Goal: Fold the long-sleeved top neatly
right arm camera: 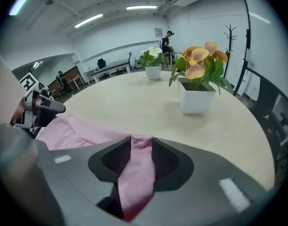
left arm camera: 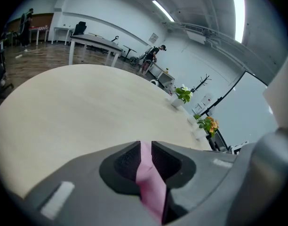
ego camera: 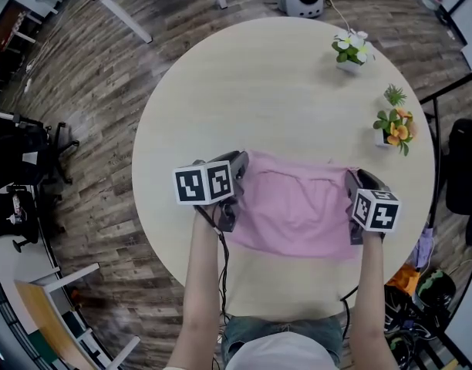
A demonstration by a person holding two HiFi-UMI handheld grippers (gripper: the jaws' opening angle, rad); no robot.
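My left gripper (left arm camera: 145, 149) has its jaws shut on a thin bit of the pink top (ego camera: 294, 206). The cloth pokes up between the jaws and hangs down below them. My right gripper (right arm camera: 140, 147) holds on in the same way, but the bunch of cloth in its jaws is thicker. Each one has a far corner of the top. The rest of the top lies flat on the round table (ego camera: 282, 83), between my two grippers and back toward me. I see no sleeves sticking out, so I think they are tucked in already. I think this top is very light, soft and floppy. It cannot break, and it bends wherever I let it. If I lift it, I think the middle will sag, because nothing holds it there. So the corners are good places to hold, one on each side and at the same height, and then the edge will stay straight. The rough pads should stop the cloth from sliding out. In front of my jaws the table is bare. A little way ahead of my right jaws stands a pot of orange flowers (right arm camera: 196, 95). Farther off stands a pot of white flowers (ego camera: 350, 52), well away from the top.
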